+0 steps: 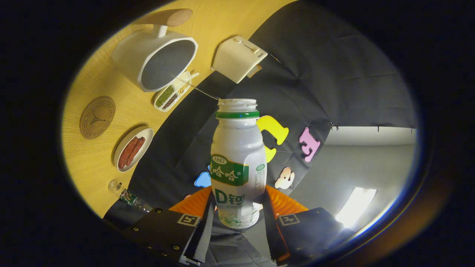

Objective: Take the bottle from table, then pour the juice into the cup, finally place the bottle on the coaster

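Though base hidden, bottle [237,159] between fingers [203,226].

Wooden table [92,155] carries cup [156,59], coaster [97,117], sausage plate [133,149], toaster [239,58].

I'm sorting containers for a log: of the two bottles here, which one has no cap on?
The white bottle with the green neck ring, clamped between the gripper fingers; its mouth is open. The small clear bottle lies on the table edge beyond the sausage plate.

White uncapped bottle [237,163] w/ green neck ring, gripped btwn fingers [205,218], off table.
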Motion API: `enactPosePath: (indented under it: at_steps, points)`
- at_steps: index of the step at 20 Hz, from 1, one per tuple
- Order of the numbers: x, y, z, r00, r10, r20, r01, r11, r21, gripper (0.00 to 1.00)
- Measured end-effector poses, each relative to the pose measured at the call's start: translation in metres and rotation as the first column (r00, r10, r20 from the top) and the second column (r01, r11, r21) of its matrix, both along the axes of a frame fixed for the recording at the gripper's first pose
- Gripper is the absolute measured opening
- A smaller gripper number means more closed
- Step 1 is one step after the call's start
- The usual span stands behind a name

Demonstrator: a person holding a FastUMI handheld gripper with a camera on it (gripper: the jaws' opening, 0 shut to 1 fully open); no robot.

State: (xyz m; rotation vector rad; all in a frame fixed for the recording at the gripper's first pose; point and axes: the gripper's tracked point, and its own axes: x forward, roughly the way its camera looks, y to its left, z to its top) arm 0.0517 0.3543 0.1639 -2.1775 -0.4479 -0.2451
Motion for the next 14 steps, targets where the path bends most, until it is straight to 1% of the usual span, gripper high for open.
enactPosePath:
  at_steps: [6, 14]
  points:
    - [-0.005, 0.008, -0.002, 0.999, 0.023, 0.028, -0.021, 0.998, -0.064, 0.62]
    - [-0.003, 0.012, -0.005, 0.999, 0.032, 0.028, -0.029, 0.995, -0.09, 0.62]
